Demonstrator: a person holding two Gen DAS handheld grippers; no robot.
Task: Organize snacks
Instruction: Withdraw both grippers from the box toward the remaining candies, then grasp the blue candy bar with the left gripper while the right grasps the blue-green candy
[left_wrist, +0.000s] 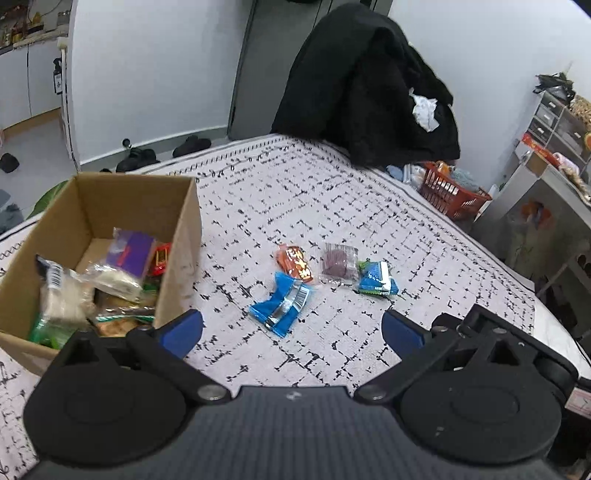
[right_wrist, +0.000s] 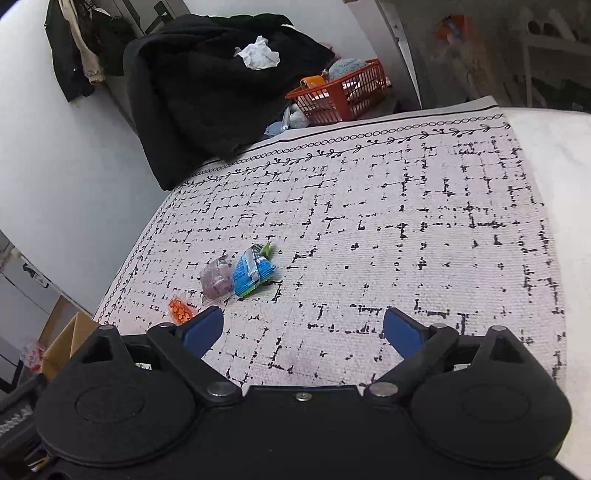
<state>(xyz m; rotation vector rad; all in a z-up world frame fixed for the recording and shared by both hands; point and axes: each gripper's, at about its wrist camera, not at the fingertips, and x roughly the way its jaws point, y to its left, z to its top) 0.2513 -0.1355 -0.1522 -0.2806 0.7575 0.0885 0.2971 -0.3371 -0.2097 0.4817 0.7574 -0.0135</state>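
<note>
**Four Snacks Left Outside the Box**

Both grippers hung spread and empty. The blue packet (left_wrist: 282, 308) lay at frame centre, just ahead of the left gripper (left_wrist: 291, 330), long axis diagonal; the cardboard box (left_wrist: 181, 236) stood at left.

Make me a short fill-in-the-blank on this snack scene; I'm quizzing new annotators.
1. The cardboard box already holds several ____.
2. ____ snack packets lie loose on the patterned cloth.
3. The blue packet nearest the left gripper lies next to the ____ packet.
4. Both grippers' fingers stand ____.

Missing: snacks; four; orange; open
</note>
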